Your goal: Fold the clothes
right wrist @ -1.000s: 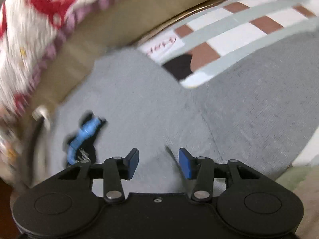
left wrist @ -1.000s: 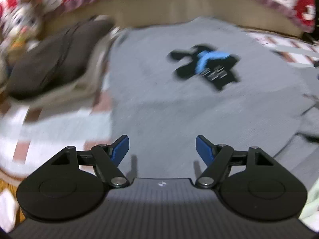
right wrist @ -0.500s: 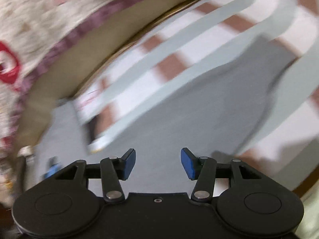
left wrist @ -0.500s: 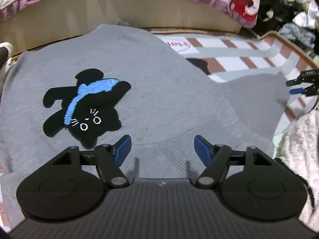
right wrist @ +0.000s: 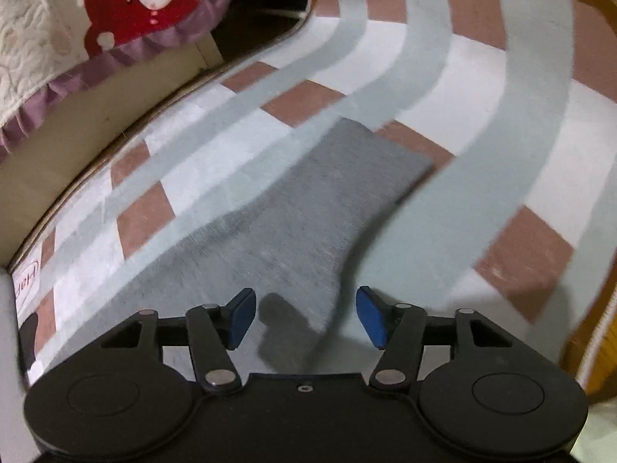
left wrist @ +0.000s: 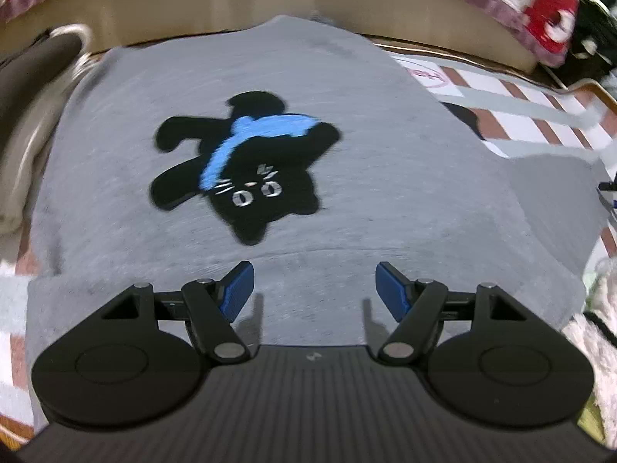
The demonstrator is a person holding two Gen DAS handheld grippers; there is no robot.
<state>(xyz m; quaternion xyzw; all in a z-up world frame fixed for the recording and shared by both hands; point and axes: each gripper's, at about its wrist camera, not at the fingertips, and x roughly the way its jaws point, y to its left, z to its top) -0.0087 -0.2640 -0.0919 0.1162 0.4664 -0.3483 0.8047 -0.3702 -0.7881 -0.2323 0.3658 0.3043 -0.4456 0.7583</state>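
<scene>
A grey sweater (left wrist: pixel 385 177) lies spread flat on a checked rug, with a black cat print (left wrist: pixel 246 162) and blue fish on its chest. My left gripper (left wrist: pixel 314 289) hovers open over the sweater's near edge, just below the cat, holding nothing. In the right wrist view one grey sleeve (right wrist: pixel 308 216) stretches away across the rug to its cuff. My right gripper (right wrist: pixel 306 314) stands open above the sleeve's near part, its blue pads either side of the sleeve edge, nothing gripped.
The rug (right wrist: pixel 482 88) has white, pale green and brown squares with a tan border. A bed base with a frilled quilt (right wrist: pixel 96 19) runs along the far side. Dark and beige garments (left wrist: pixel 27 88) lie at the left; fluffy white fabric (left wrist: pixel 601 332) at the right.
The left wrist view has swung so the cat print sits centred and closer. The right gripper has moved out along the sleeve, whose cuff now shows. Both grippers stayed open.
</scene>
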